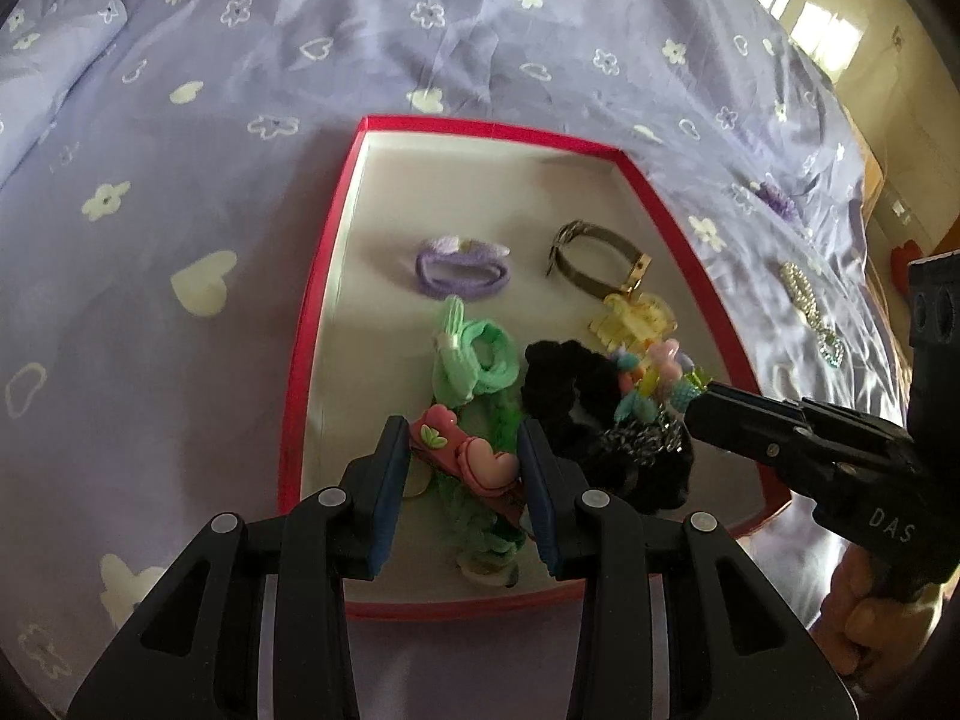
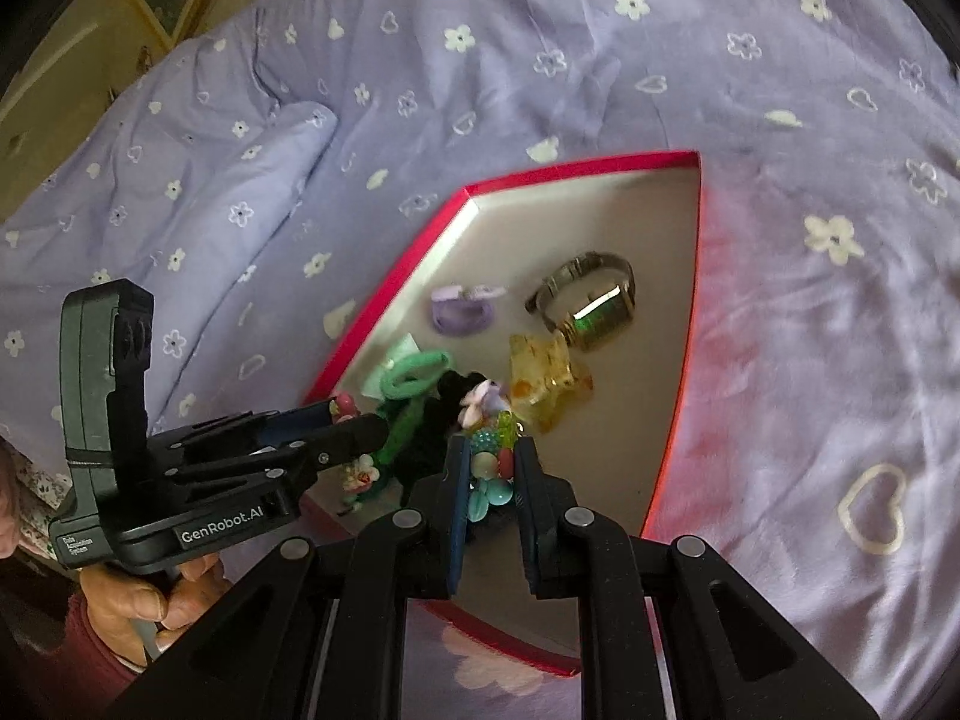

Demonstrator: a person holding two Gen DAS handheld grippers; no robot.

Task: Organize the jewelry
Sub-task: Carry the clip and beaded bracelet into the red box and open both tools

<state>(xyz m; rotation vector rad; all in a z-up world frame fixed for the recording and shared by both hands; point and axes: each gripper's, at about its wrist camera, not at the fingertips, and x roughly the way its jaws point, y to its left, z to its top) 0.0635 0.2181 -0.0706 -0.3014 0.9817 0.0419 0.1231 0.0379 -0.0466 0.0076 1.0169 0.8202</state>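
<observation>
A red-rimmed box (image 1: 312, 324) with a white floor lies on the bed and holds jewelry. My left gripper (image 1: 462, 456) is shut on a pink hair clip (image 1: 465, 459) just above the box's near end. My right gripper (image 2: 489, 468) is shut on a colourful bead bracelet (image 2: 489, 474) over the box; it also shows in the left wrist view (image 1: 651, 381). In the box lie a purple hair tie (image 1: 462, 270), a green hair tie (image 1: 480, 360), a black scrunchie (image 1: 570, 396), a yellow claw clip (image 1: 636, 318) and a metal watch (image 1: 594, 261).
A purple flowered bedsheet (image 1: 240, 120) covers the bed. A pearl necklace (image 1: 804, 300) and a purple flower piece (image 1: 777, 198) lie on the sheet right of the box. A rolled quilt (image 2: 180, 210) lies at the left.
</observation>
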